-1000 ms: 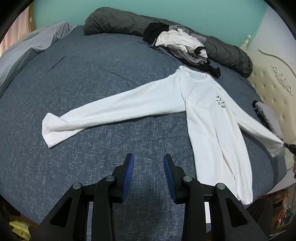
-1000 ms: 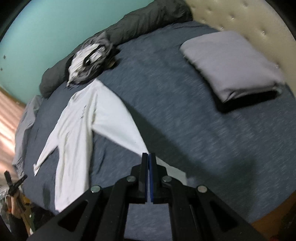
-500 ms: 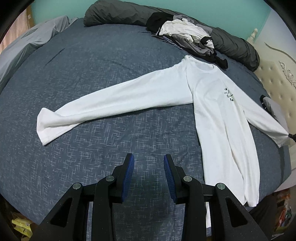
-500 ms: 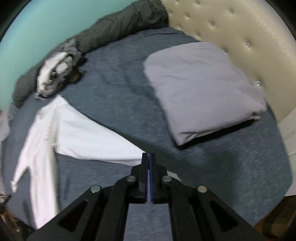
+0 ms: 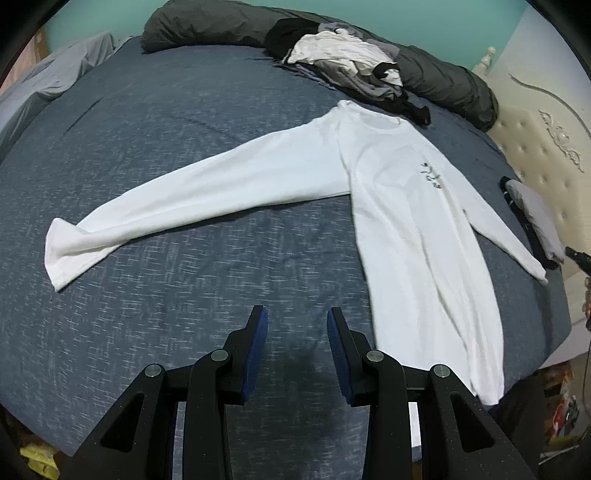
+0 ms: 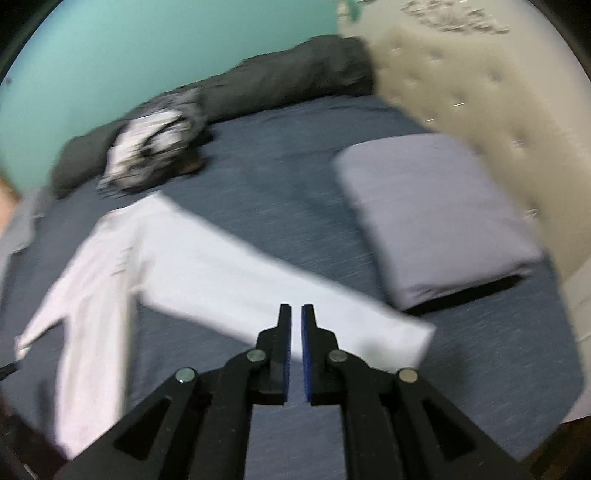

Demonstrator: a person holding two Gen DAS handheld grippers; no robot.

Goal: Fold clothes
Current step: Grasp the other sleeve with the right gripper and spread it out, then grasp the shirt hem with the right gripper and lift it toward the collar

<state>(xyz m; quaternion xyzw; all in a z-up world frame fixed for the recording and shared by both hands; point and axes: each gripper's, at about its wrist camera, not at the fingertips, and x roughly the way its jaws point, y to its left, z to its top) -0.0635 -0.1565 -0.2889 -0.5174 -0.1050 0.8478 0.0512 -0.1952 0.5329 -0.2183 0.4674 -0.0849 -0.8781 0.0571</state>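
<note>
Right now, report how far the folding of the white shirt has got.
Done: the white long-sleeved shirt lies flat on the bed, both sleeves out. In hand: nothing; the left claw hovers open, and the right claw, jaws slightly parted, holds no cloth. Left: every fold, plus the heap of clothes by the dark bolster.

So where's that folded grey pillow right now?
In the right wrist view the folded grey pillow lies on the dark blue bedspread at right, against the cream tufted headboard, just beyond the white long-sleeved shirt.

Probably a home bedroom: bed [image 5: 184, 110], pillow [image 6: 436, 210], tufted headboard [image 6: 480, 92].
</note>
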